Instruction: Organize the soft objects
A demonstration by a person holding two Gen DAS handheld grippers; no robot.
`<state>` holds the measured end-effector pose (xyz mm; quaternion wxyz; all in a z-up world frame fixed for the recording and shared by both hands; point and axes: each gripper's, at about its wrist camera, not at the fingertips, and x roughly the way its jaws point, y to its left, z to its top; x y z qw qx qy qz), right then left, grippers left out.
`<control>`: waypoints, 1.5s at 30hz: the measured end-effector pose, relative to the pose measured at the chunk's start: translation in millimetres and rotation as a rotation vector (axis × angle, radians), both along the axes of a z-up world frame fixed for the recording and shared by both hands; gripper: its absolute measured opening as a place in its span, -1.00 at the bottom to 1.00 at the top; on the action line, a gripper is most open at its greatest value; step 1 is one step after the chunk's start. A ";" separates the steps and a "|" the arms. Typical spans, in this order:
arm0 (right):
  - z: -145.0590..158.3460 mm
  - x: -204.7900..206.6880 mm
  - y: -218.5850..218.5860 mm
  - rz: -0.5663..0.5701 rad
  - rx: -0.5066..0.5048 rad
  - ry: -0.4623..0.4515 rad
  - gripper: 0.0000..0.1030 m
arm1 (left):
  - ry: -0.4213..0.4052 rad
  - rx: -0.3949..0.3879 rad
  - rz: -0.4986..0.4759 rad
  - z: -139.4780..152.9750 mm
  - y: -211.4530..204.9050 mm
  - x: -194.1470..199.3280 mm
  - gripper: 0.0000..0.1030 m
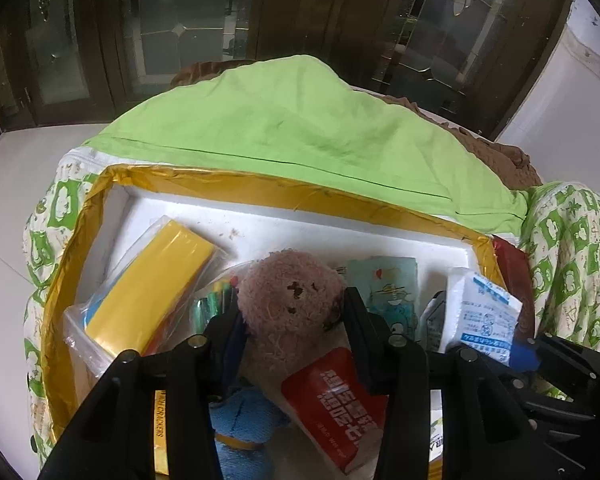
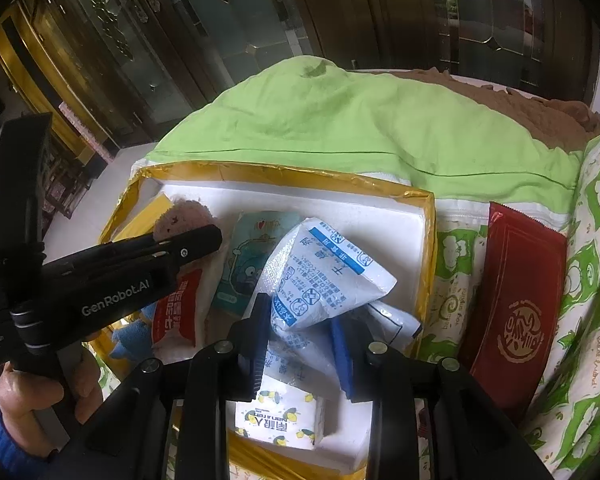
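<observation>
A pink plush bear (image 1: 287, 300) with a blue body sits low in a white foam box with a gold-taped rim (image 1: 259, 184). My left gripper (image 1: 293, 308) is shut on the bear's head, one black finger on each side; it also shows from the side as the left gripper (image 2: 203, 240). My right gripper (image 2: 300, 316) is shut on a white packet with blue print (image 2: 324, 276), pinched between its blue pads (image 2: 342, 344) and tilted up over the box's right half. The same white packet (image 1: 484, 312) shows at the right of the left wrist view.
In the box lie a yellow package (image 1: 151, 284), a red-and-white tissue pack (image 1: 336, 404), a teal cartoon pack (image 1: 388, 292) and a lemon-print pack (image 2: 279, 420). A green pillow (image 1: 291, 128) lies behind the box. A dark red pouch (image 2: 520, 304) rests on green-patterned cloth (image 2: 596, 280).
</observation>
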<state>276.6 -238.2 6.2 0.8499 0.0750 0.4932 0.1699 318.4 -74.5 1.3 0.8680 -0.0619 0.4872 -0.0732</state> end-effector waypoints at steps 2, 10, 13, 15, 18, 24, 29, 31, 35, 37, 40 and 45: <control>1.2 -3.1 1.0 -0.001 -0.013 -0.009 -0.37 | -0.001 -0.007 0.005 0.6 3.2 -0.3 -0.07; 15.2 -20.1 -0.2 -0.007 0.012 -0.084 0.05 | -0.022 -0.009 0.004 12.1 5.7 -11.4 0.49; 17.9 -27.1 -4.3 -0.029 0.055 -0.085 0.12 | -0.026 -0.017 0.009 18.1 7.2 -16.3 0.53; 20.6 -34.0 -10.8 -0.066 0.107 -0.076 0.31 | -0.033 -0.010 0.009 22.6 7.5 -20.9 0.57; 28.0 -48.6 -22.2 -0.135 0.190 -0.076 0.69 | -0.048 0.012 0.003 30.2 6.2 -31.4 0.62; 32.8 -88.7 -31.4 -0.223 0.280 -0.094 0.95 | -0.075 0.023 -0.004 43.0 13.6 -69.6 0.70; 17.9 -102.2 -28.3 -0.207 0.319 -0.025 0.96 | -0.083 0.044 0.009 44.2 22.6 -100.3 0.72; 10.0 -107.3 -28.8 -0.196 0.362 0.025 0.96 | -0.083 0.057 0.022 41.3 28.1 -114.1 0.72; 3.4 -119.5 -21.7 -0.152 0.392 0.073 0.96 | -0.069 0.077 0.045 30.8 38.6 -143.6 0.73; 5.4 -125.7 -19.2 -0.141 0.380 0.061 0.96 | -0.062 0.073 0.059 25.2 43.0 -159.6 0.73; 8.4 -135.8 -17.7 -0.141 0.339 0.024 0.96 | -0.057 0.065 0.075 18.6 47.0 -181.3 0.73; 12.7 -147.9 -19.5 -0.157 0.272 -0.031 0.96 | -0.062 0.092 0.085 12.4 46.0 -209.5 0.73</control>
